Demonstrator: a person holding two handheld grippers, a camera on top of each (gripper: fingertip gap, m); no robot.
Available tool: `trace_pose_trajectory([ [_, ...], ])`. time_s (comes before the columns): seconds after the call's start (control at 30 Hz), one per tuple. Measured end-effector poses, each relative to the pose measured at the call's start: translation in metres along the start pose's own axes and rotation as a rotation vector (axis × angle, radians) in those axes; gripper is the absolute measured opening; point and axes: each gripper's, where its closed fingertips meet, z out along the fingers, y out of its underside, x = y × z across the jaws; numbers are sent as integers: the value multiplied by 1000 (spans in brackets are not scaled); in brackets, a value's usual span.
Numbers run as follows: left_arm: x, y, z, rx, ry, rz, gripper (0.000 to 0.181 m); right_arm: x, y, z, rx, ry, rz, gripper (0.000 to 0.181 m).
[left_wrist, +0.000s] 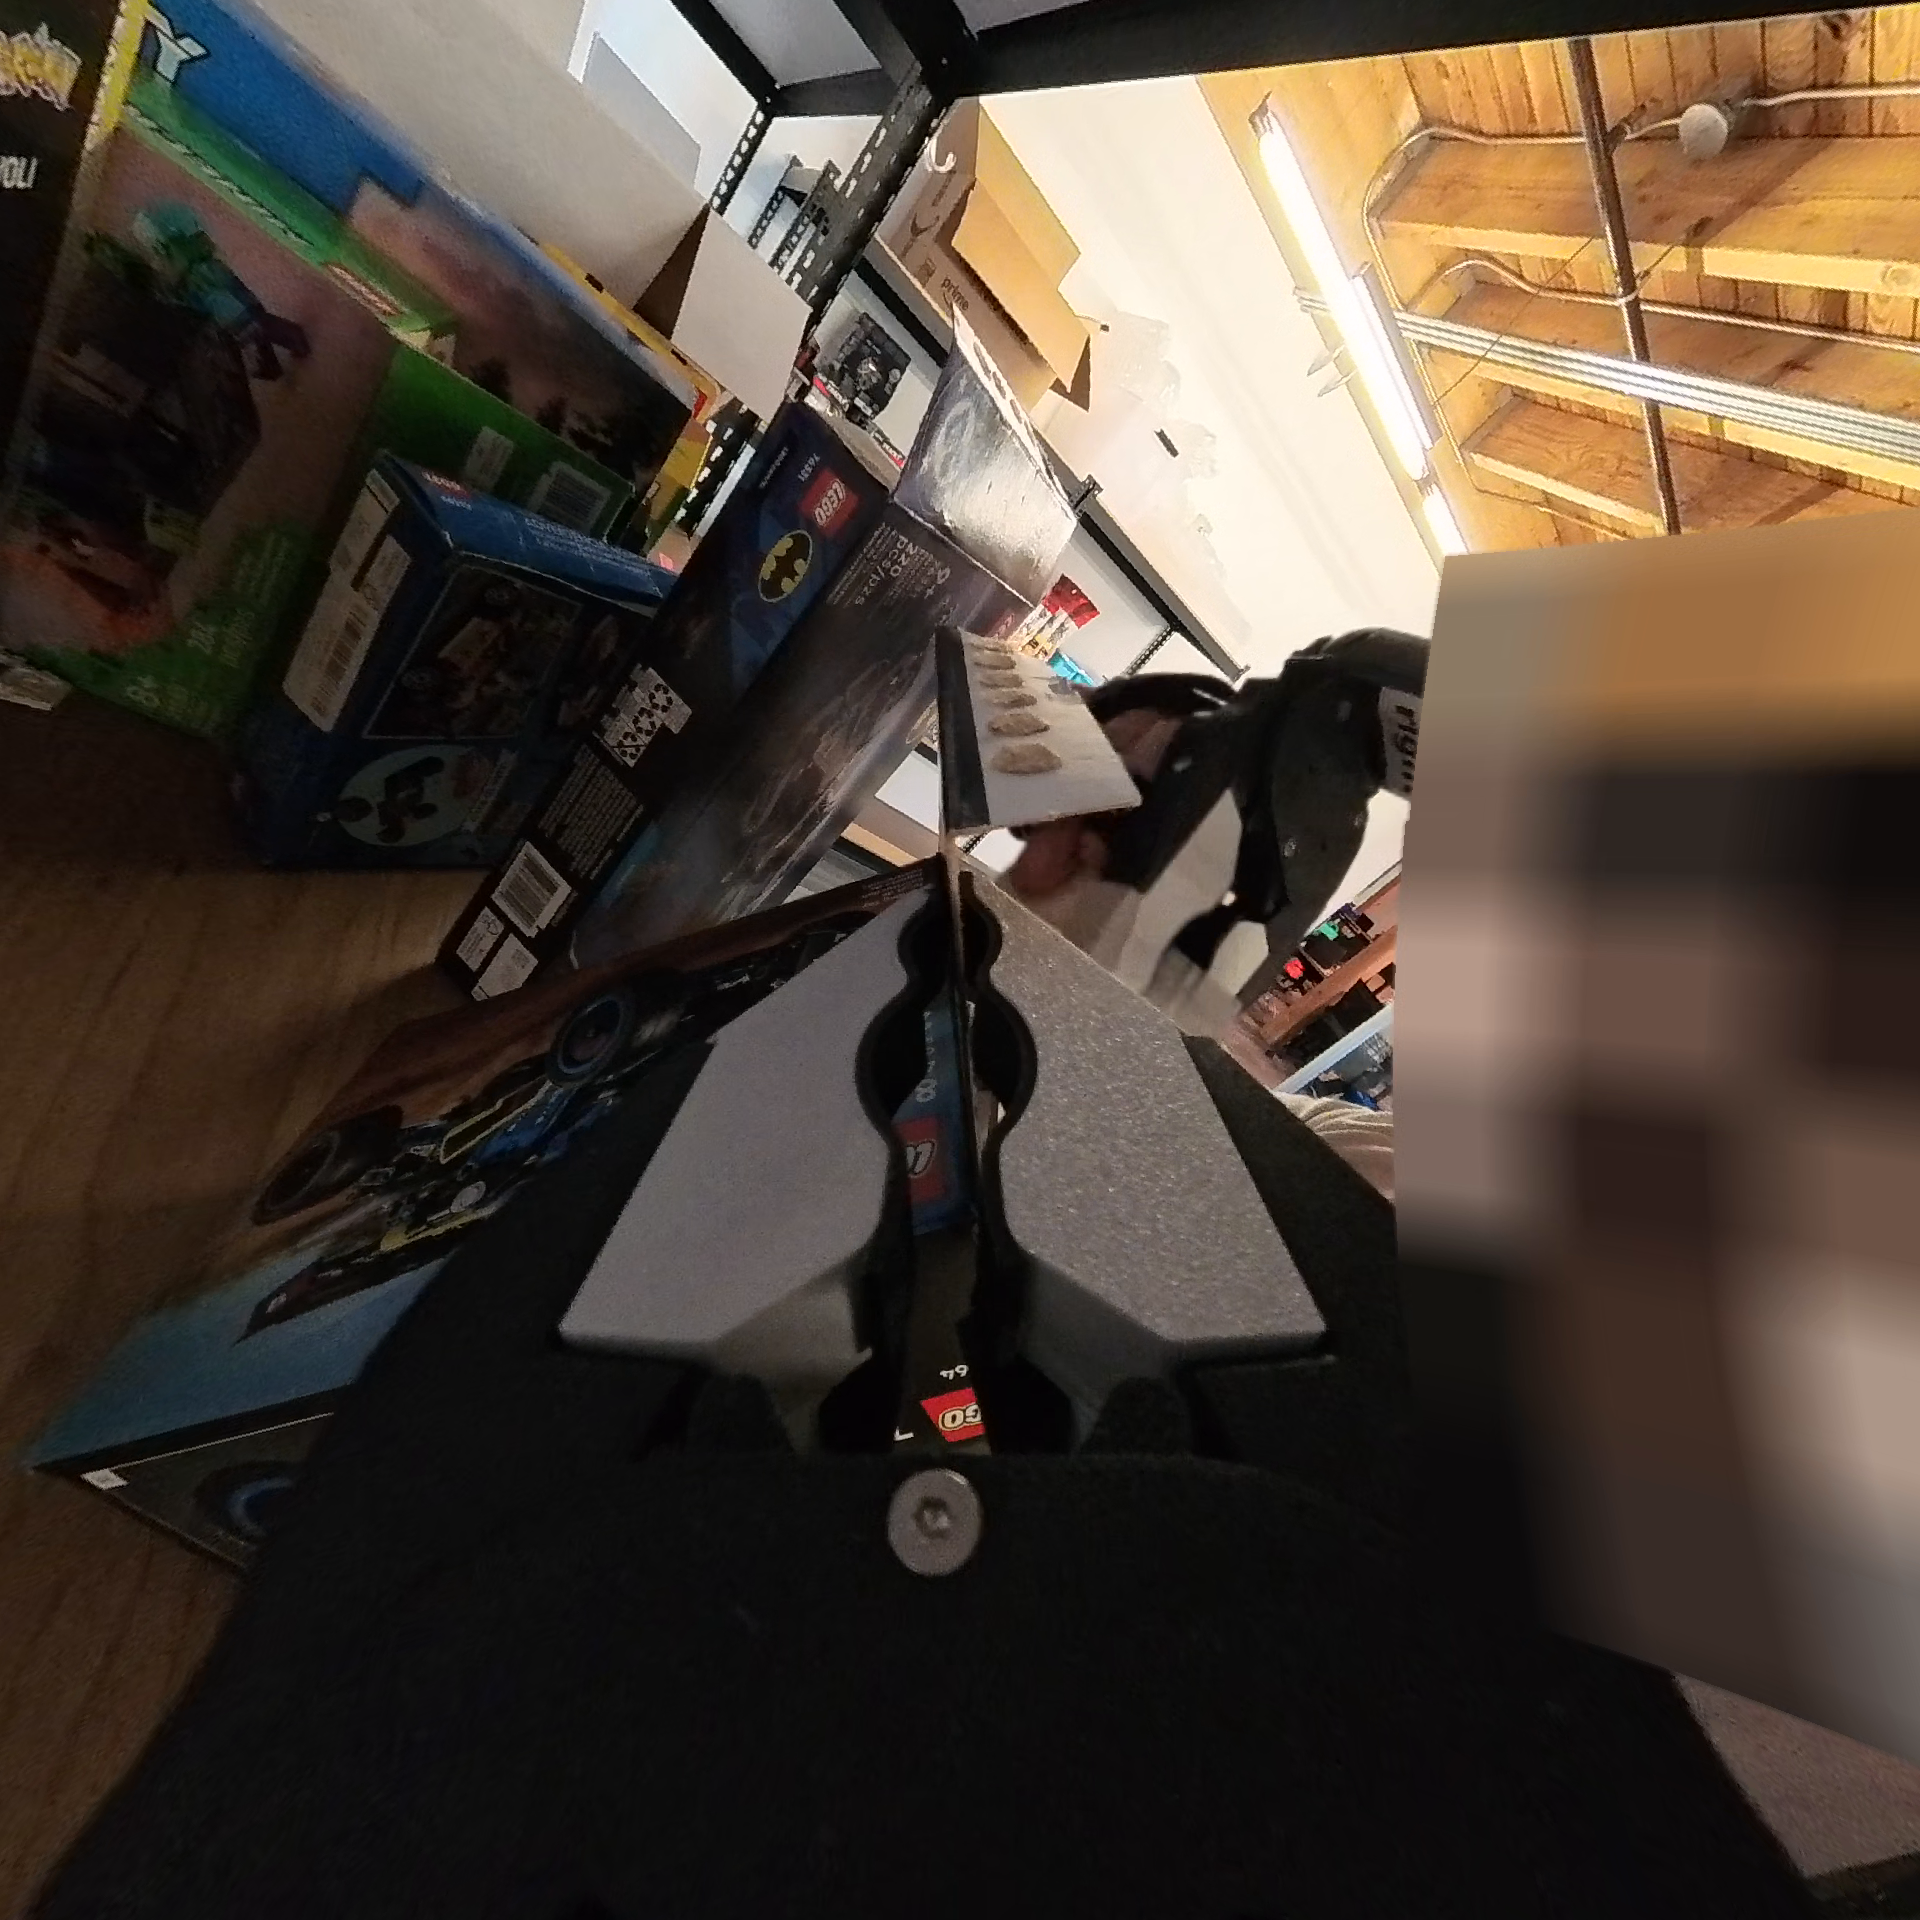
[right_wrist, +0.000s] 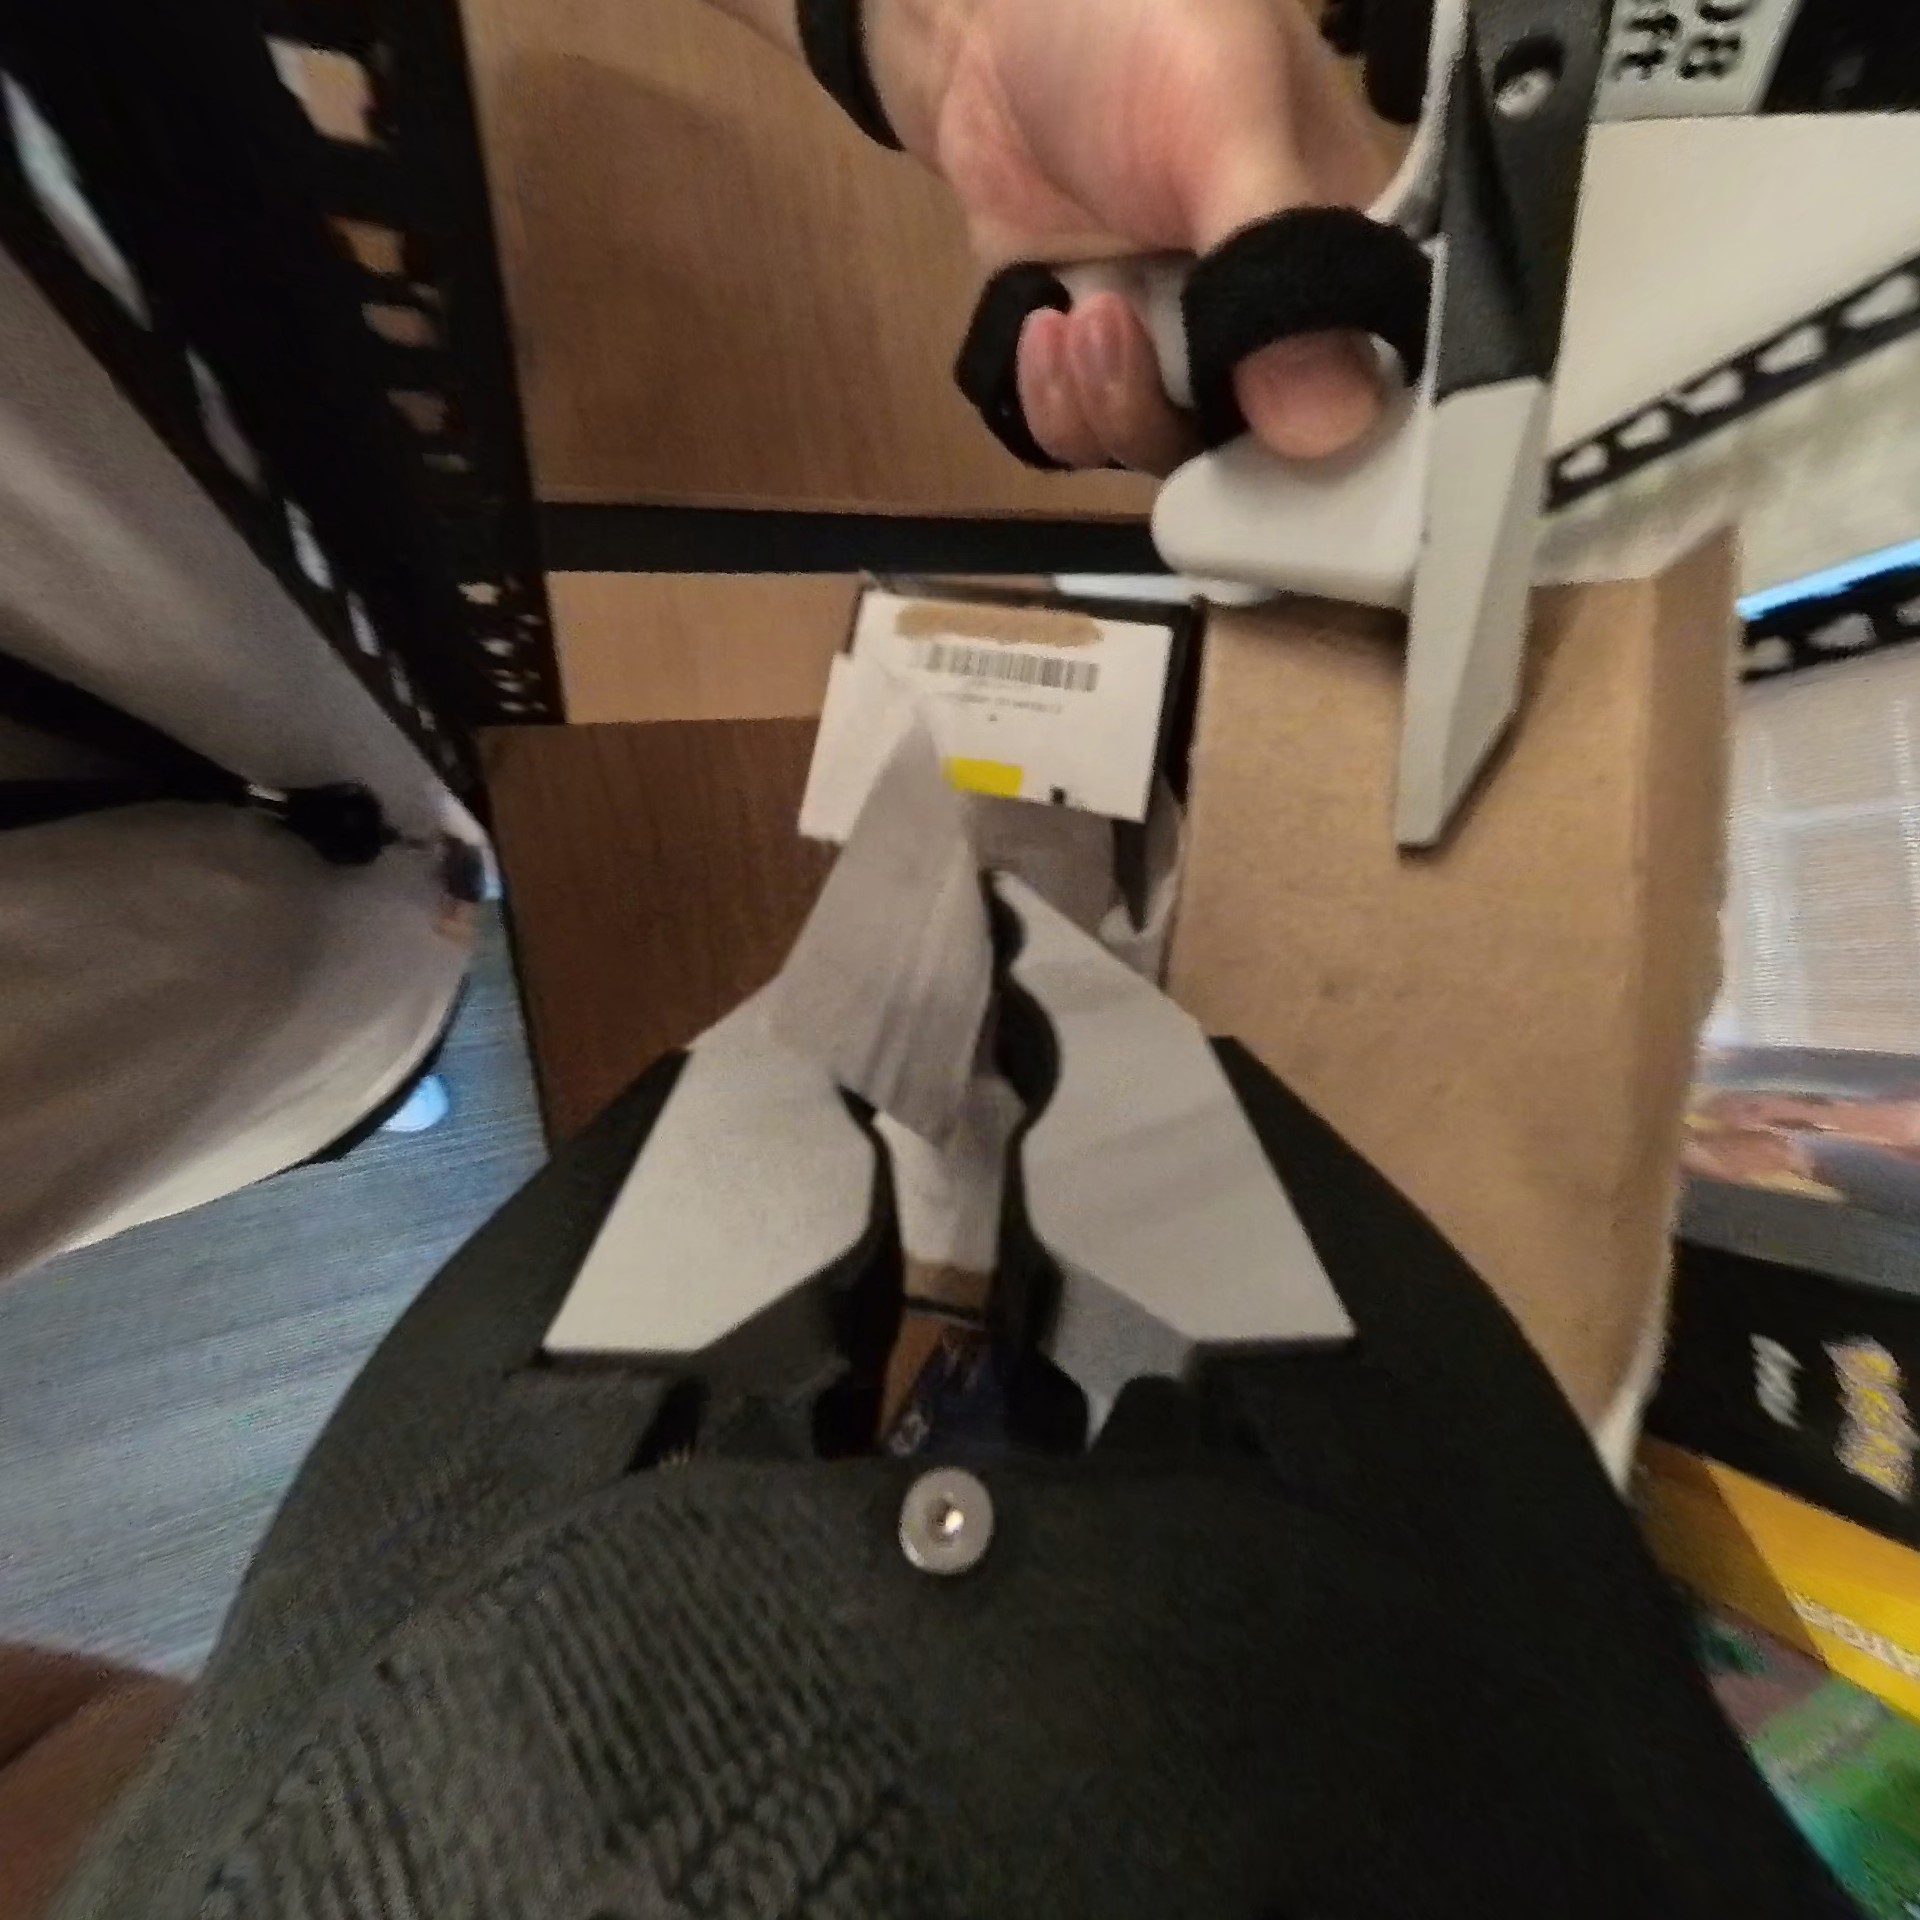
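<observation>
Gripping a thin boxed toy set (left_wrist: 940, 1153) by its edge, the left tool (left_wrist: 951, 904) has its grey fingers (left_wrist: 769, 1122) pressed nearly together on the box, which passes between them and sticks out past the tips. More toy boxes stand around it on a wooden shelf (left_wrist: 135, 997): a flat one with a car picture (left_wrist: 343, 1174) lies just left of the tool, a dark one (left_wrist: 727, 665) leans beyond it, a blue one (left_wrist: 436, 665) and a green one (left_wrist: 239, 436) stand farther back. The right tool (left_wrist: 1340, 769) shows well apart behind.

In the blurred right wrist view, the right tool (right_wrist: 977, 894) sits narrow, its fingers (right_wrist: 727, 1174) apparently closed on a crumpled white sheet (right_wrist: 914, 997) that runs up toward a labelled white packet (right_wrist: 997, 717) beside a brown cardboard box (right_wrist: 1403, 1018). A hand (right_wrist: 1132, 208) holds the left tool (right_wrist: 1455, 644) above that box.
</observation>
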Motion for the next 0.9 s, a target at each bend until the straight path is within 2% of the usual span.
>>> trace_pose_trajectory([
  [0.03,0,0,0,0,0,0,0,-5,-7,1,35,-47,4,0],
  [0.1,1,0,0,1,4,0,0,6,-19,-2,104,-12,34,0],
  [0.2,1,1,0,3,4,1,0,25,-16,-7,100,61,88,0],
  [0.27,0,1,0,3,1,0,0,15,-5,-5,42,1,115,2],
  [0.33,0,1,0,2,-2,-1,0,10,12,0,-70,-16,142,28],
  [0.47,1,1,1,11,-4,0,0,13,16,5,-161,55,121,24],
  [0.6,1,1,1,19,-14,13,0,19,17,-2,-257,186,20,21],
  [0.73,3,3,1,17,-14,8,0,13,13,7,-265,209,-50,28],
  [0.9,5,5,2,14,-18,19,0,11,15,15,-261,210,-21,31],
])
